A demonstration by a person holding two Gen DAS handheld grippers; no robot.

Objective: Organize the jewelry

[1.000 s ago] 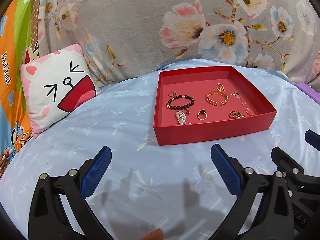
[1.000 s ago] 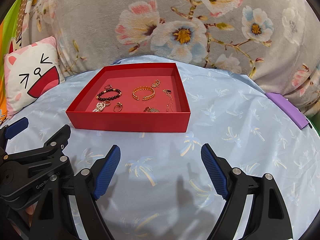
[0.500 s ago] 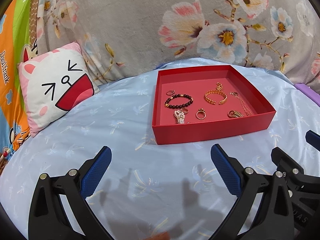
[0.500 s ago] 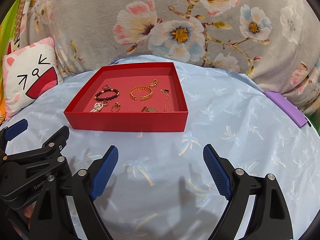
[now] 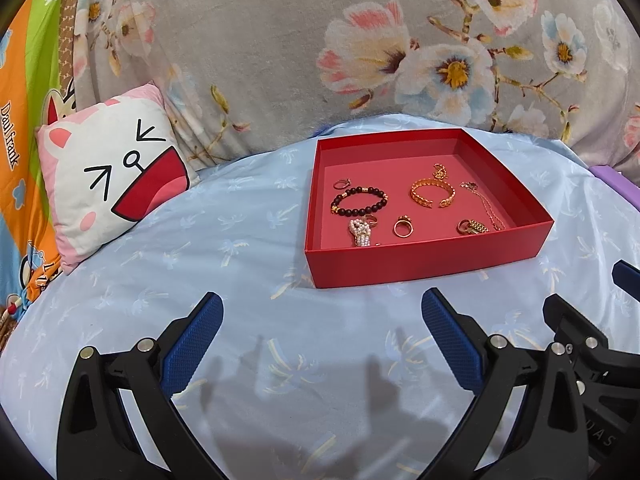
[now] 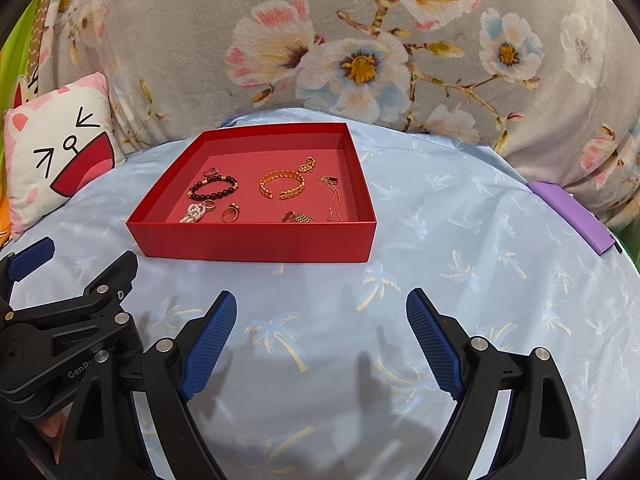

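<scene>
A red tray sits on the light blue bedspread. It holds a dark bead bracelet, a gold chain cuff, a pearl piece, a gold ring, a thin chain and other small pieces. My left gripper is open and empty, in front of the tray. My right gripper is open and empty, beside it on the right.
A pink cat-face cushion lies at the left. A grey floral blanket rises behind the tray. A purple flat object lies at the right edge of the bed.
Both grippers have drawn slightly back and down from the tray; the tray sits a little higher in both views. Both stay open.
</scene>
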